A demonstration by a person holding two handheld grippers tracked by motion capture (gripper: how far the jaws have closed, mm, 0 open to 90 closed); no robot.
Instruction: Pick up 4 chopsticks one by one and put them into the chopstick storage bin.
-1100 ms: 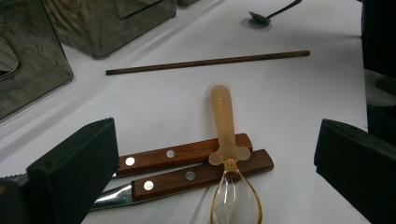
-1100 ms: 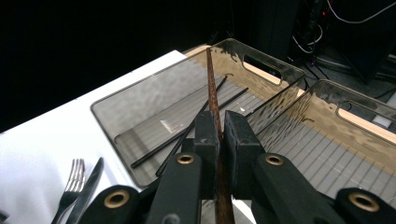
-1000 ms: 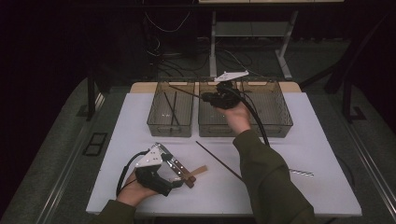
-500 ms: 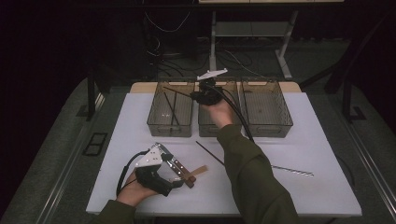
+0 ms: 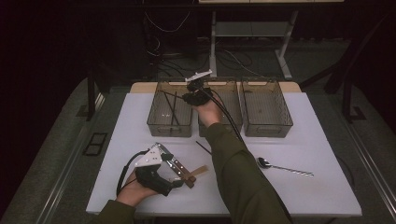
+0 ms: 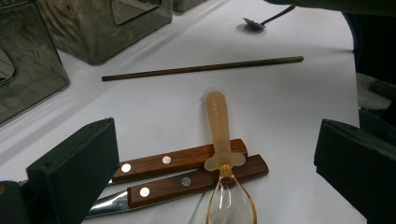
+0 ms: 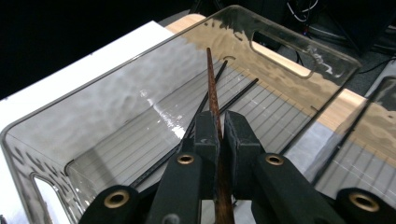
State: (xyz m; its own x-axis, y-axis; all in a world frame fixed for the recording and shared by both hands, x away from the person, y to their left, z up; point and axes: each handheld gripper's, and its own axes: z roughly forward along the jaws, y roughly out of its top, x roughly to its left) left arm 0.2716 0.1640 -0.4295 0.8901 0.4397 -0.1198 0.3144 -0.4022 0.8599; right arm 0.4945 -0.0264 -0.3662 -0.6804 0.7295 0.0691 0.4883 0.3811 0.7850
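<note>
the right tongs [image 7: 218, 128], clamped on a dark wooden chopstick [image 7: 212, 88], hang over the left of three clear bins [image 5: 169, 108] at the back of the white counter [image 5: 317, 154]; the stick points down into the bin, where two more chopsticks [image 7: 233, 100] lie on the ribbed floor. nearer the front edge, the left tongs [image 6: 219, 163] rest with jaws wide, holding nothing, around two wooden-handled knives [image 6: 187, 172] and a translucent plastic spoon [image 6: 219, 135]. another chopstick [image 6: 201, 68] and a metal spoon [image 5: 282, 166] lie loose on the counter.
</note>
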